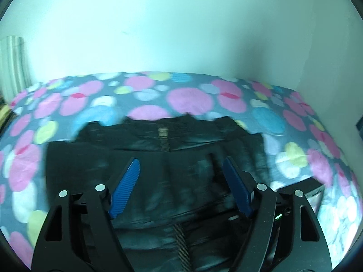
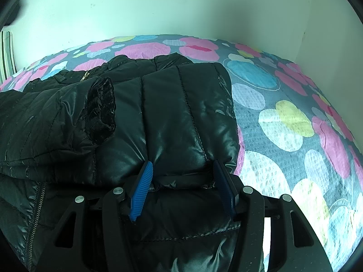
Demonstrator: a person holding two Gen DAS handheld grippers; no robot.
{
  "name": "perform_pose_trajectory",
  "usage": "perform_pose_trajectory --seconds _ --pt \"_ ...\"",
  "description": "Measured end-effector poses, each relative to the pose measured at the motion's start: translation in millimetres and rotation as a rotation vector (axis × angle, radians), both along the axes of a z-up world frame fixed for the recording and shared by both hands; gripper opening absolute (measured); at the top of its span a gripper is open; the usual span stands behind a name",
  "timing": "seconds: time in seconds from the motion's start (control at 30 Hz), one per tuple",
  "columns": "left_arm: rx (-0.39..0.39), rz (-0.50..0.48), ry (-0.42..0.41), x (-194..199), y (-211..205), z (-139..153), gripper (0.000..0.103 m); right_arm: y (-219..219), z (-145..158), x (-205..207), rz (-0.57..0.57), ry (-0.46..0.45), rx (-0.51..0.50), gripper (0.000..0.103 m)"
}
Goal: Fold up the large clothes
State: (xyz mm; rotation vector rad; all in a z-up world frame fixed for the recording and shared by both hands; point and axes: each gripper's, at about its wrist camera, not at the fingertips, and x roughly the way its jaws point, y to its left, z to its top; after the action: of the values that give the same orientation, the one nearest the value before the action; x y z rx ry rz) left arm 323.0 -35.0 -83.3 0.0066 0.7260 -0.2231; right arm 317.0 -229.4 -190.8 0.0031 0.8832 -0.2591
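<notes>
Each gripper, left (image 1: 181, 165) and right (image 2: 182, 168), is a black frame of two splayed arms with slotted cut-outs, round silver screw heads at the pivots, and two ribbed blue pads (image 2: 141, 191). On the left one, a green light glows at 4 o'clock.

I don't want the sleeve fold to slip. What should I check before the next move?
1. Left gripper clear of the black puffer jacket: ok, fingers spread, nothing between them.
2. Right gripper gripping jacket: cannot tell, fabric bunched between fingers.
3. Sleeve cuff folded across the front: ok.
4. Zipper closed: cannot tell, blurred.
5. Bedspread free beside jacket: ok.
</notes>
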Motion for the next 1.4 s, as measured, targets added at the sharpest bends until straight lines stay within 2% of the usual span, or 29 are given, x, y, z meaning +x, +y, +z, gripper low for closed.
perform_pose_trajectory --seconds 0.23,0.33,0.37,0.43,0.63,0.67,0.7,0.73,0.87,1.0,1.17,1.27,1.33,1.4 --pt "0.120 0.230 0.018 -17.1 103.3 -28.9 0.076 1.6 25.6 -17.7 0.016 -0.014 0.018 0.058" --pt "0.158 0.315 0.042 -16.9 138.0 -44.6 0.076 9.5 51.8 -26.1 0.038 -0.067 0.046 0.060" --pt "0.151 0.334 0.055 -16.5 147.6 -49.5 0.076 14.1 60.8 -24.1 0.052 -0.087 0.054 0.064" --pt "0.138 0.359 0.075 -15.7 160.6 -56.3 0.076 21.5 68.8 -12.5 0.087 -0.106 0.093 0.071" --pt "0.151 0.390 0.089 -11.9 176.4 -68.4 0.076 44.6 47.1 47.7 0.141 -0.019 0.111 0.072" --pt "0.147 0.390 0.091 -10.4 176.2 -69.6 0.076 48.4 41.7 54.5 0.152 -0.003 0.111 0.070" --pt "0.136 0.392 0.093 -8.6 177.4 -70.3 0.076 51.6 37.9 57.6 0.168 0.012 0.121 0.044" --pt "0.130 0.393 0.092 -9.3 178.8 -70.8 0.076 53.7 32.2 61.4 0.184 0.045 0.150 0.033" --pt "0.112 0.391 0.078 -1.1 179.8 -67.3 0.076 45.9 33.1 60.6 0.178 0.056 0.215 0.008" --pt "0.114 0.386 0.068 5.6 177.6 -66.5 0.077 26.1 49.4 51.7 0.140 0.002 0.240 0.007" --pt "0.124 0.391 0.088 8.9 177.1 -74.4 0.077 5.5 40.6 58.4 0.113 0.034 0.312 0.008" --pt "0.117 0.411 0.096 8.8 182.5 -76.0 0.077 7.8 34.8 60.1 0.109 0.046 0.275 0.008" --pt "0.107 0.424 0.100 9.9 187.0 -75.3 0.077 13.5 38.2 57.4 0.116 0.033 0.215 0.006" --pt "0.104 0.425 0.098 13.1 187.8 -74.1 0.077 14.0 45.5 52.9 0.102 0.007 0.139 0.000"
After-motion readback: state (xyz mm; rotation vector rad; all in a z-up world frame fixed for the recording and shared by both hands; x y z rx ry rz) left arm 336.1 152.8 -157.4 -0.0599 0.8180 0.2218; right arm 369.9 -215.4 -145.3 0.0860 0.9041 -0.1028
